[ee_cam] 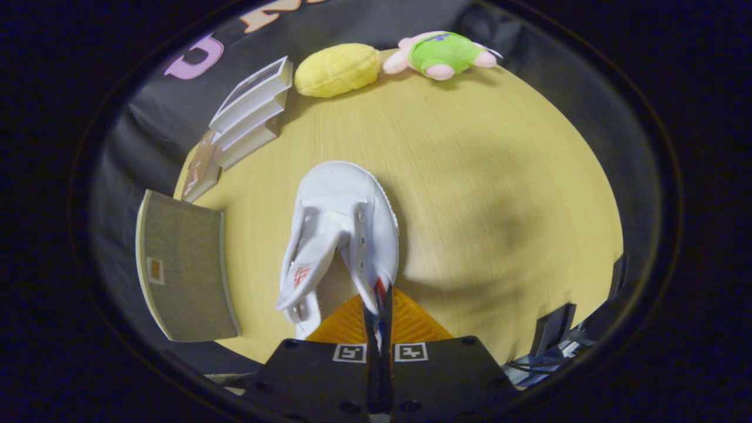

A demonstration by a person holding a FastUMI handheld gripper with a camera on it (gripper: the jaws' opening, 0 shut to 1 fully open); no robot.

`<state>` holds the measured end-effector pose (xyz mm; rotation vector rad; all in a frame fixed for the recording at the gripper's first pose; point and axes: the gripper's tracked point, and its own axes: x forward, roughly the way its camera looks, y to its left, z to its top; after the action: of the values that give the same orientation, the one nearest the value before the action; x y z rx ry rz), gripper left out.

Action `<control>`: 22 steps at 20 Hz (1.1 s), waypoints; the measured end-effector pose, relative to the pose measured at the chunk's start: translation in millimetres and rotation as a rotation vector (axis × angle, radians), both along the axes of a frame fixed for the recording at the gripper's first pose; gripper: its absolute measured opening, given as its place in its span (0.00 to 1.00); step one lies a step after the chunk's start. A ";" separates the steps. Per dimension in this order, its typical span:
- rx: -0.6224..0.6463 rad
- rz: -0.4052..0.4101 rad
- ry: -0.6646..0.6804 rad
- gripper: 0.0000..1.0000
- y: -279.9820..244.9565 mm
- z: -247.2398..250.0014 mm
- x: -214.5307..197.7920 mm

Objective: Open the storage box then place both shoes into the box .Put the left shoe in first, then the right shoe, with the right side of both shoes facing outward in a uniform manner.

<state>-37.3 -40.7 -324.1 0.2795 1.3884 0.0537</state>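
Off to the left sits the grey storage box (185, 267), just beside the white canvas shoe (341, 235). That shoe stretches straight ahead of the claw (379, 305), toe pointing away across the wooden surface (482, 176). The claw is pinched narrow on the shoe's collar edge near the heel, so carrying it left looks like the move.

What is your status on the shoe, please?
Tongs shut on white shoe's heel edge, shoe above the table. Storage box beside it, lid state unclear. Nothing between.
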 end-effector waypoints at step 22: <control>0.366 0.174 -0.129 0.04 266.0 192.4 2.8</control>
<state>-34.5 225.3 -131.7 0.4503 1.2667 0.4651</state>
